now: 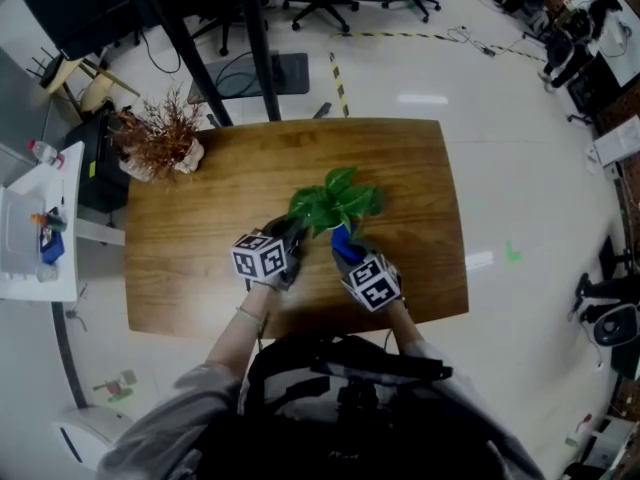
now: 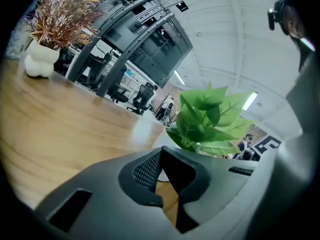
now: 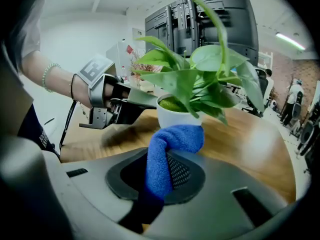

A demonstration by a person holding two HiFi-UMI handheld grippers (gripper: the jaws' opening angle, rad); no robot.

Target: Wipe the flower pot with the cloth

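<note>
A green leafy plant [image 1: 335, 200] stands in a white flower pot [image 3: 175, 115] at the middle of the wooden table [image 1: 200, 268]; in the head view the leaves hide the pot. My right gripper [image 3: 162, 168] is shut on a blue cloth [image 3: 170, 144], whose bunched end presses on the pot's near side. The cloth [image 1: 343, 240] shows just below the leaves. My left gripper [image 3: 136, 101] sits at the pot's left side, its jaws closed with nothing between them. In the left gripper view its tips [image 2: 161, 151] lie just short of the pot [image 2: 159, 137].
A dried reddish plant in a lumpy white vase [image 1: 160, 140] stands at the table's far left corner. A white side unit [image 1: 30, 228] sits left of the table. Black stand legs and office chairs are beyond the far edge.
</note>
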